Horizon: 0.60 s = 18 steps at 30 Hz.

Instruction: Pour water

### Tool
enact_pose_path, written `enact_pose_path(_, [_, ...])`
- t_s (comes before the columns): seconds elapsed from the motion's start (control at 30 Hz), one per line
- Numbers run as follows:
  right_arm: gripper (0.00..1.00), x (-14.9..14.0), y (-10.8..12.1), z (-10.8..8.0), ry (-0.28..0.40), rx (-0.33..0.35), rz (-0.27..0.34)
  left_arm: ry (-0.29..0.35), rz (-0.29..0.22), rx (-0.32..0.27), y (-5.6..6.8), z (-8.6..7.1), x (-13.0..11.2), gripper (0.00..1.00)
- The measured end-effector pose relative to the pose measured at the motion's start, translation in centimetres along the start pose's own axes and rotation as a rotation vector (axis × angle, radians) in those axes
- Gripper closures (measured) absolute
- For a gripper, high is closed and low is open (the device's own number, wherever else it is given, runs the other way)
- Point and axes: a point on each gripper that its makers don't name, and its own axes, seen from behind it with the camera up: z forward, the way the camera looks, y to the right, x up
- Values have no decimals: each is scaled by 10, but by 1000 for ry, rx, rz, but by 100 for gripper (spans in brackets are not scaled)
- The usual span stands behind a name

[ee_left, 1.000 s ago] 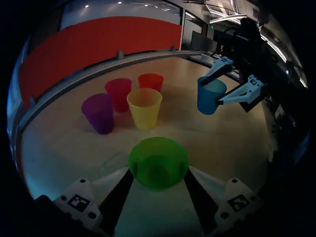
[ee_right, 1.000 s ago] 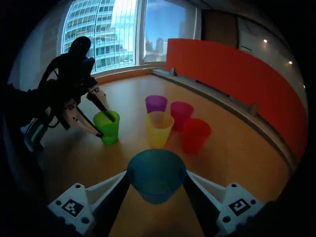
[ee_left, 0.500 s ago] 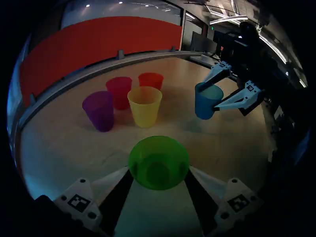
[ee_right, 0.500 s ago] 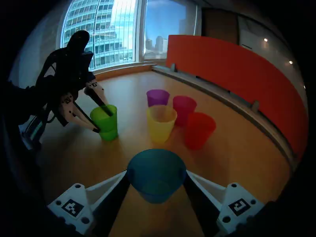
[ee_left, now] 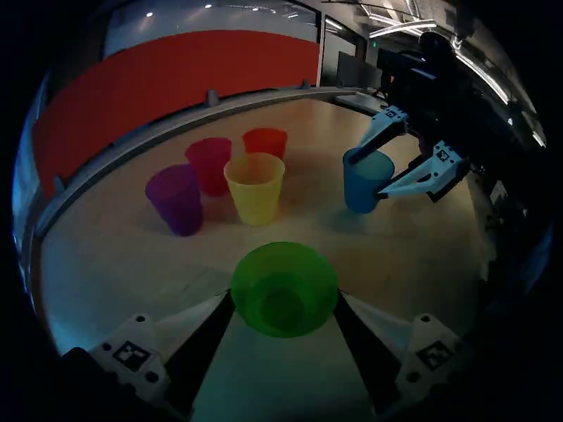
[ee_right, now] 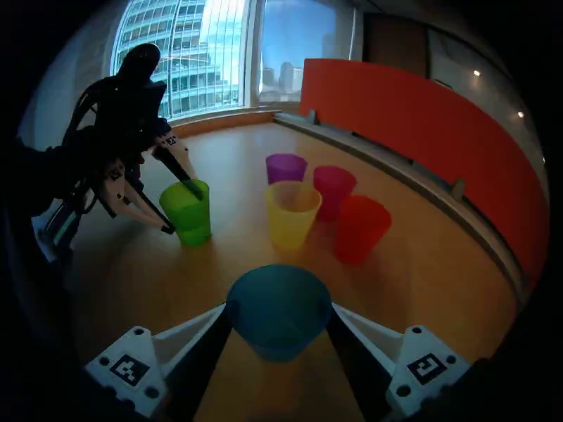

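My left gripper (ee_left: 283, 295) is shut on a green cup (ee_left: 283, 281), held upright with its mouth toward the camera. In the right gripper view the same green cup (ee_right: 186, 211) is low at the table's left, with the left gripper (ee_right: 181, 207) around it. My right gripper (ee_right: 279, 313) is shut on a blue cup (ee_right: 279, 306). The left gripper view shows that blue cup (ee_left: 364, 179) upright at the right, close to the tabletop, gripped by the right gripper (ee_left: 367, 176). I cannot tell whether either cup holds water.
Purple (ee_left: 176, 198), magenta (ee_left: 208, 163), red (ee_left: 264, 141) and yellow (ee_left: 255, 186) cups stand clustered mid-table on the wooden top (ee_left: 127, 260). An orange partition (ee_left: 176, 63) runs along the far edge. A person's dark arms (ee_right: 49, 176) hold the grippers.
The blue cup has gone from tilted to upright and sunk a little toward the table. The green cup has shifted slightly and stays low. The four standing cups have not moved.
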Motion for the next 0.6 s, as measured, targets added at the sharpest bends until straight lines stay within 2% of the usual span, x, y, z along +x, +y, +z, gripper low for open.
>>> enact_pose_path(0.6, [8,-9,-2,6,9,-2,28,-16,-17,19,1,-9,-20,1])
